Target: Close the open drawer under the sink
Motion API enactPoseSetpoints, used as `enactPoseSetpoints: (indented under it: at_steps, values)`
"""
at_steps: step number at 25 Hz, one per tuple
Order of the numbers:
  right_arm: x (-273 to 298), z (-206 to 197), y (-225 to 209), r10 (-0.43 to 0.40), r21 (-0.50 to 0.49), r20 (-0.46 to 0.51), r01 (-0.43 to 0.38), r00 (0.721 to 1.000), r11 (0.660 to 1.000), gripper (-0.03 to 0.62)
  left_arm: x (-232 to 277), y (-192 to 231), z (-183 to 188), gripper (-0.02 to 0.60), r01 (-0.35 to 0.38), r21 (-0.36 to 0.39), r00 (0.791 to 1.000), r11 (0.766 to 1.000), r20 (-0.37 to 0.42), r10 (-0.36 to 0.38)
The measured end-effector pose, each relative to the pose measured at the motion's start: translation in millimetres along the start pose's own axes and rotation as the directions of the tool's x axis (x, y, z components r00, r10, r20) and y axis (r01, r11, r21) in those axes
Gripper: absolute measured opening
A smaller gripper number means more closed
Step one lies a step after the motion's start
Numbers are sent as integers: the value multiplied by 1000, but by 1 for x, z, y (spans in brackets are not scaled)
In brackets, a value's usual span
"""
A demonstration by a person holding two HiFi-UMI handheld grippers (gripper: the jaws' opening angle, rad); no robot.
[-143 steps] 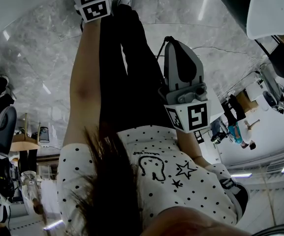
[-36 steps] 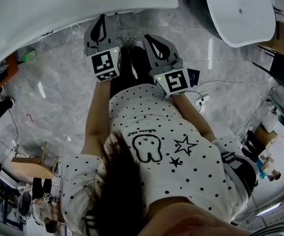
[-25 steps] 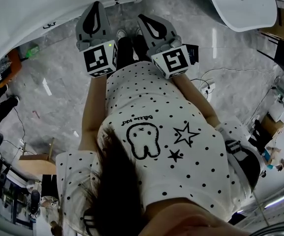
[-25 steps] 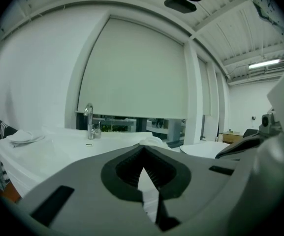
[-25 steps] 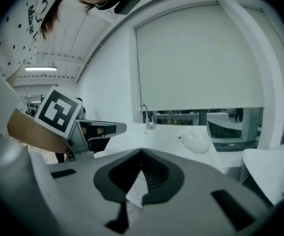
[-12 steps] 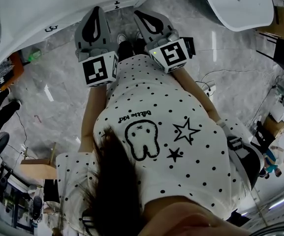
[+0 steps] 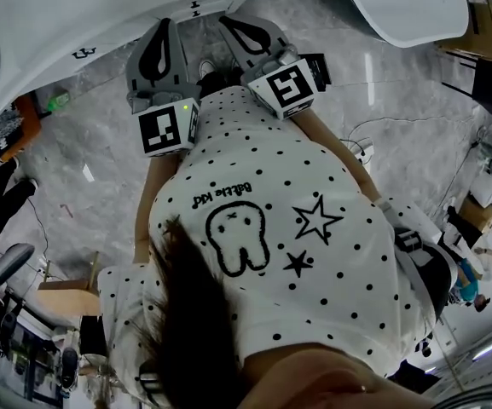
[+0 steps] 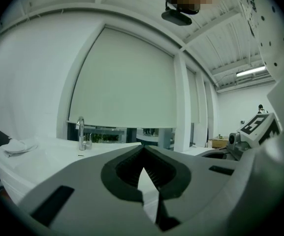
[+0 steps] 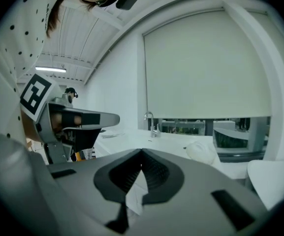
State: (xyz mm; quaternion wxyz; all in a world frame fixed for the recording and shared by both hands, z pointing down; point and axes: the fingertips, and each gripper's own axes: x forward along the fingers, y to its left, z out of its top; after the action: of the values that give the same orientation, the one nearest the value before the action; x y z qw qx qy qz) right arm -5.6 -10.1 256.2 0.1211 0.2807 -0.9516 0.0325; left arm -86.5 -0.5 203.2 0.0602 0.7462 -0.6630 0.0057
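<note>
The grey left gripper [image 7: 164, 28] and grey right gripper [image 7: 233, 25] are held closed and empty, side by side at the white sink counter [image 7: 75, 15]. The drawer is not seen, and is judged to lie below both.

The shirt [image 7: 314, 254] is white with black dots, a black-outlined tooth and stars. At twelve o'clock, the left gripper [image 7: 162, 25] and right gripper [image 7: 228, 22] are grey with black-and-white square markers. The floor [image 7: 92, 143] is veined grey marble, and the counter [image 7: 66, 15] is white.
</note>
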Motion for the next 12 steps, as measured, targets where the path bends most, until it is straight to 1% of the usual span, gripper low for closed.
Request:
enactPoseSetpoints:
  at_steps: [4,9,12]
  values:
    - [5,-4,4,2,8,7,-2,1000,1000,14,-10,7,-11,3,11,14,1000,1000,-28,-11]
    - [7,-10,4,-3,28,-3,3,1000,1000,14,-16,11,-24,3,16,-6,998,1000,-56,-16]
    - [6,-14,4,1,43,-11,-1,1000,999,14,-14,13,-27,3,10,-24,999,1000,-40,-11]
